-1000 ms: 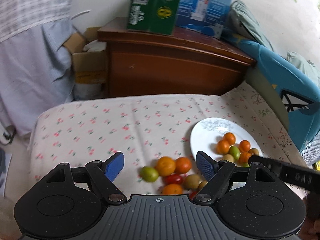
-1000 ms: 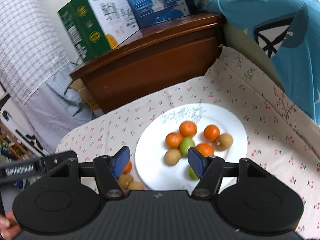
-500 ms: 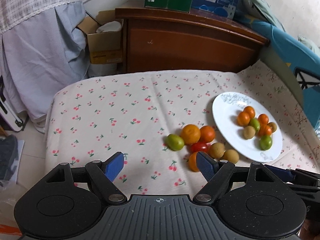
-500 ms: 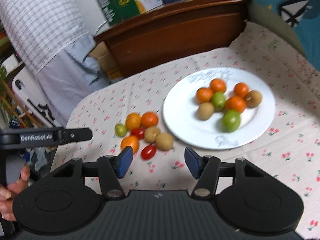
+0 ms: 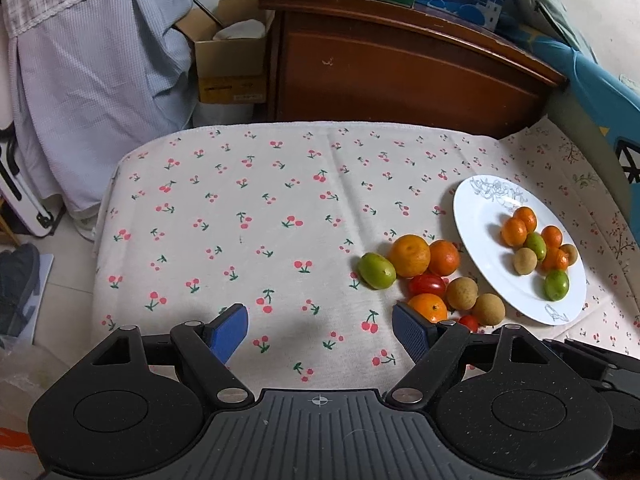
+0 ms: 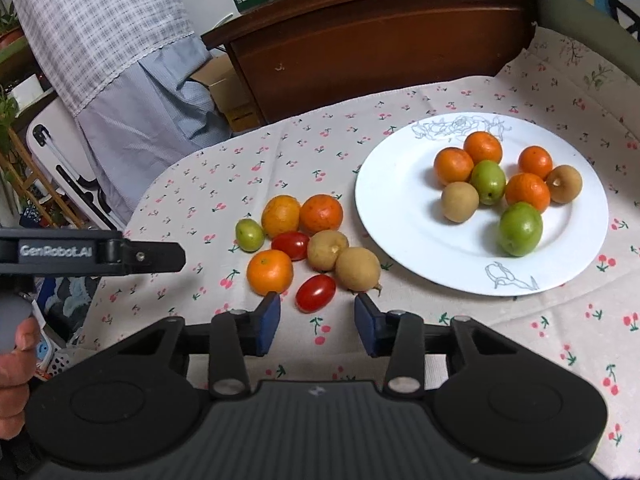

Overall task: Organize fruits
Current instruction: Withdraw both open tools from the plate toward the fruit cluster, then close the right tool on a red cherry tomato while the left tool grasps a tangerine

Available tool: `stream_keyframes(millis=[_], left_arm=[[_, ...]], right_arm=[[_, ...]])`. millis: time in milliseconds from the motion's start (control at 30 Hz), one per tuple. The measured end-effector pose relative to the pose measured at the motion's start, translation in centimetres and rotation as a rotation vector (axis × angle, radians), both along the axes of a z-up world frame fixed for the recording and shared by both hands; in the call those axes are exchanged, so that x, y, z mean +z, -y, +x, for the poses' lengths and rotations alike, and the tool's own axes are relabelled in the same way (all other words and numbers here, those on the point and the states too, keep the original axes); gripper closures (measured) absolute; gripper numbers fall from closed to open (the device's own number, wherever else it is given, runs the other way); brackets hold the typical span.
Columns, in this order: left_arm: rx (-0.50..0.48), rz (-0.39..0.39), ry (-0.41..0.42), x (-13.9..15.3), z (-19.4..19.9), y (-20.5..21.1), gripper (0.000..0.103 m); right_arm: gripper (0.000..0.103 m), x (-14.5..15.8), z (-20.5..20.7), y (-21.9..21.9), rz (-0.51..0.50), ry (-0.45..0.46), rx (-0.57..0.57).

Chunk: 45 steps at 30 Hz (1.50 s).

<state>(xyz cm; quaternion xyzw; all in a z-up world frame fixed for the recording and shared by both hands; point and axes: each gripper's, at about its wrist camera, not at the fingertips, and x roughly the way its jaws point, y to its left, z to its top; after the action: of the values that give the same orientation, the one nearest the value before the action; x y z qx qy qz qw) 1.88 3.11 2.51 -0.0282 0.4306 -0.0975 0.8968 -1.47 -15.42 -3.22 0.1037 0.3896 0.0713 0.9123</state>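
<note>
Loose on the cherry-print cloth [image 5: 248, 240] lies a pile of fruit: oranges [image 6: 280, 211], a green fruit [image 6: 249, 234], brown longans [image 6: 357, 269] and two red cherry tomatoes. The nearer tomato [image 6: 315, 293] sits just ahead of my right gripper [image 6: 318, 320], whose jaws are closing with nothing pressed between the pads. A white plate [image 6: 400, 216] to the right holds several oranges, green fruits and longans. My left gripper [image 5: 320, 330] stands open over bare cloth, left of the pile [image 5: 427, 284]. The plate [image 5: 480, 240] lies beyond the pile.
A dark wooden cabinet [image 5: 400, 68] with cartons on top stands behind the table. A cardboard box [image 5: 230, 64] and hanging blue cloth [image 5: 92, 80] are at the back left. The left gripper's arm [image 6: 100, 256] and a hand [image 6: 16, 360] show in the right wrist view.
The right gripper's jaws have narrowed, and it has swung from over the plate down to the loose pile. The left gripper has drawn back from the pile, jaws unchanged.
</note>
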Motion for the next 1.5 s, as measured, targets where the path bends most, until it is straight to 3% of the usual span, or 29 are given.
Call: stream_keyframes(millis=[267, 367, 833, 1233, 1500], left_arm=[[-0.017, 0.003, -0.001, -0.6, 0.2, 0.6, 0.022], [-0.043, -0.001, 0.005, -0.8, 0.1, 1.2, 0.022], [-0.157, -0.026, 0.026, -1.8, -0.1, 4.5, 0.026], [-0.236, 0.006, 0.043, -3.3, 0.1, 7.0, 0.066], [-0.248, 0.010, 0.061, -3.4, 0.1, 7.2, 0.074]], right_arm=[[0.072, -0.5, 0.6, -0.9, -0.039, 0.017, 0.016], [0.081, -0.6, 0.5, -1.0, -0.044, 0.018, 0.025], [0.081, 0.1, -1.6, 0.8, -0.016, -0.016, 0.008], [0.081, 0.2, -2.2, 2.0, 0.002, -0.025, -0.036], [0.081, 0.2, -2.2, 2.1, 0.005, -0.027, -0.045]])
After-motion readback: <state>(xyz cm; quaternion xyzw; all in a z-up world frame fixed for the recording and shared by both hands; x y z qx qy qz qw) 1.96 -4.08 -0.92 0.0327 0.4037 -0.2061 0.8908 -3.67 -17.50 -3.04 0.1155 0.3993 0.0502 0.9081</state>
